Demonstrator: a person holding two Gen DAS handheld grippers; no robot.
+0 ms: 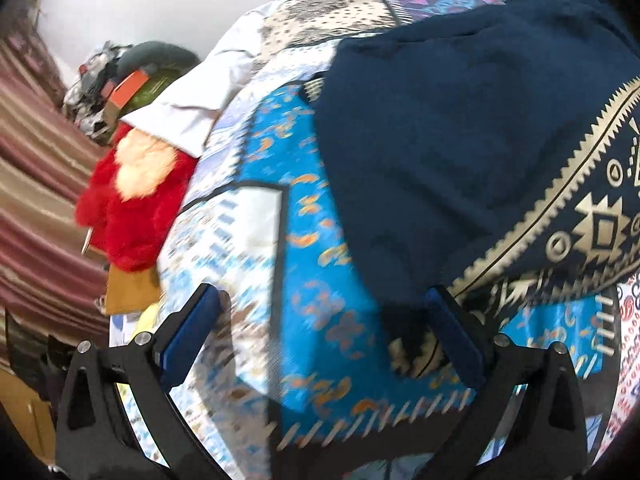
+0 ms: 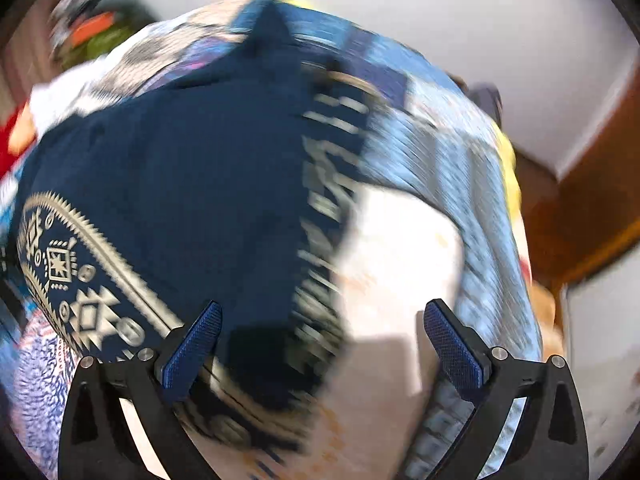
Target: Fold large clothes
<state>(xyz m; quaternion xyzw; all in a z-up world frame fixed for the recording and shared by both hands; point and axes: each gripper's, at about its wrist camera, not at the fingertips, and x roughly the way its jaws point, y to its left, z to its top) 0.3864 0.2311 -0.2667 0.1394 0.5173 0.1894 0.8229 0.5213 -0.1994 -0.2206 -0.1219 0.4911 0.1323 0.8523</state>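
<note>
Navy garment [image 1: 440, 140] lies loose ahead of both wide-open grippers, left [image 1: 320, 344] and right [image 2: 320, 344]; a sloppy pinch could snag the quilt [image 1: 304, 240] too.

You have no readable text, label, brand, number or sign in either wrist view. The navy garment [image 1: 460, 152] carries only cream geometric ornament along its border: zigzag bands, stepped diamonds, small circles and a star in a square, none of it letters. In your right wrist view the same border near the garment's edge is smeared by blur, so its marks cannot be read as characters. The patchwork bedspread [image 1: 304, 240] shows orange curls, dashes and dots, again pattern only. The orange-and-dark items piled at the bedspread's far left corner are too small and blurred to show any print.
</note>
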